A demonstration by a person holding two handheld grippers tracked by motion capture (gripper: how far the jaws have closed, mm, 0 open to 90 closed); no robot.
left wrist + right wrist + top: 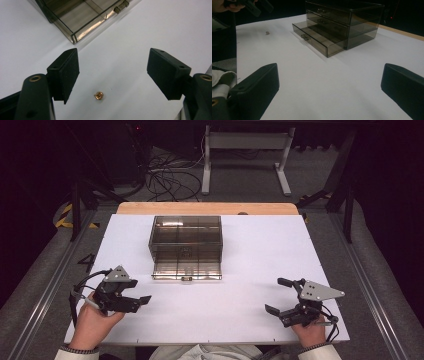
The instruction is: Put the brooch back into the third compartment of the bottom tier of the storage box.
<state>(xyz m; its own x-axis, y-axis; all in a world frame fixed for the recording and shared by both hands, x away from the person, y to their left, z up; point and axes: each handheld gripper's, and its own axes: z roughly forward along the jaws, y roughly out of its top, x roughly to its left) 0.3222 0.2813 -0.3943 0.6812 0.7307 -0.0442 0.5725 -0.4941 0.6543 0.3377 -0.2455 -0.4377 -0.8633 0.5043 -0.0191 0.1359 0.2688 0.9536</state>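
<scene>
High view: your desk (260,270) carried a smoked-plastic drawer cabinet (185,234) at centre, its bottom drawer (186,269) pulled out toward you. Your left tool (141,300) hovered at the near left with jaws spread and nothing between them; your right tool (280,295) sat at the near right, likewise spread and empty. Left gripper view: a small brass screw (98,95) lay on the bare white surface below the gap of the jaws, well short of the drawer corner (73,38). Judged from its look, the screw was light, rigid, smooth and likely to roll or skid; you would best have pinched it across the head, pads low.
</scene>
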